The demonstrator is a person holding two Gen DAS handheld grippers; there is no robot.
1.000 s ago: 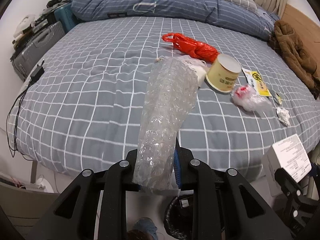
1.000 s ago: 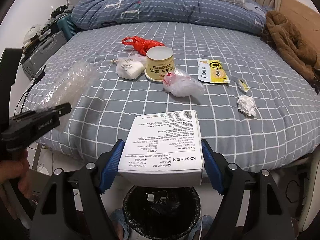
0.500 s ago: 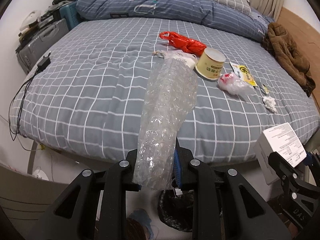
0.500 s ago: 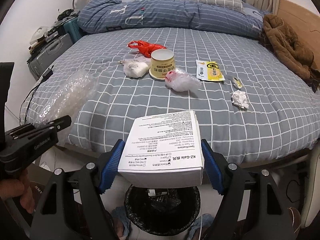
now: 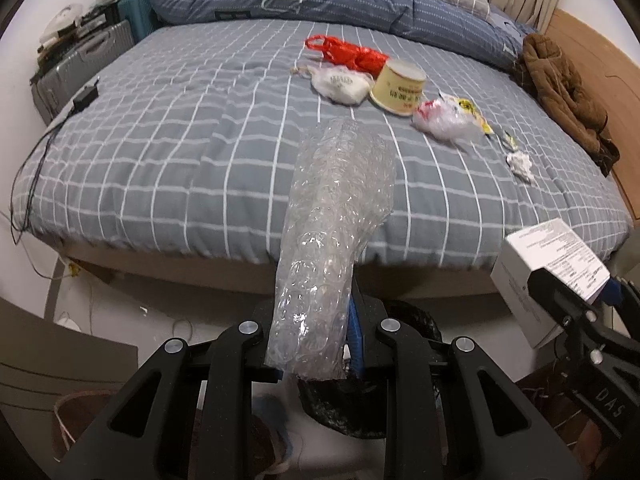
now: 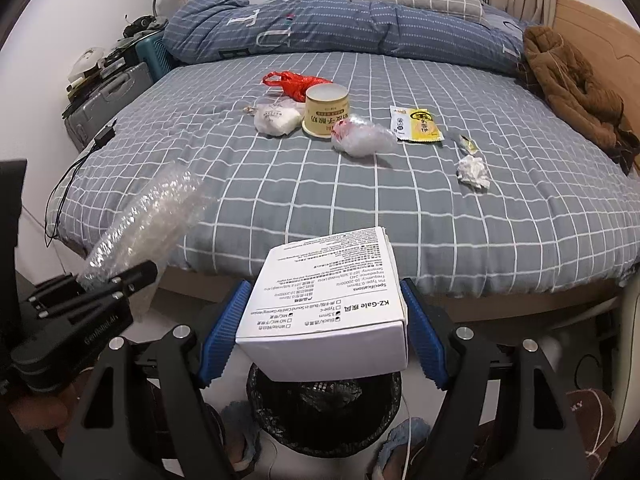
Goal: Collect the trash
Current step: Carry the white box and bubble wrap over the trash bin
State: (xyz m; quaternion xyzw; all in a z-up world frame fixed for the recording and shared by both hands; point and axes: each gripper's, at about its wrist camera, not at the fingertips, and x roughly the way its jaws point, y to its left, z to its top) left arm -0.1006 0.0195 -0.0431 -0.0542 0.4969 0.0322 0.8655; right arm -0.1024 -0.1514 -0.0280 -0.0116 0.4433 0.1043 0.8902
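Observation:
My left gripper (image 5: 316, 344) is shut on a roll of clear bubble wrap (image 5: 332, 240), also seen in the right wrist view (image 6: 148, 220). My right gripper (image 6: 320, 332) is shut on a white printed box (image 6: 332, 300), held above a black mesh trash bin (image 6: 324, 412); the box also shows in the left wrist view (image 5: 548, 276). On the bed (image 6: 360, 208) lie a red plastic bag (image 6: 296, 82), a yellow paper cup (image 6: 326, 110), a white wad (image 6: 276, 120), a clear plastic bag (image 6: 362, 138), a yellow packet (image 6: 418, 128), a small wrapper (image 6: 468, 144) and a crumpled tissue (image 6: 474, 172).
A folded blue duvet (image 6: 320, 28) and pillow lie at the bed's far end. A brown jacket (image 6: 576, 92) lies at the right edge. Suitcases (image 6: 108, 100) stand left of the bed, with a black cable (image 6: 76, 168) trailing over the edge. Slippers (image 6: 400, 444) sit by the bin.
Both grippers have pulled back from the bed and lowered toward the floor, still holding the bubble wrap and the box. The bed edge and the trash bin now show more fully.

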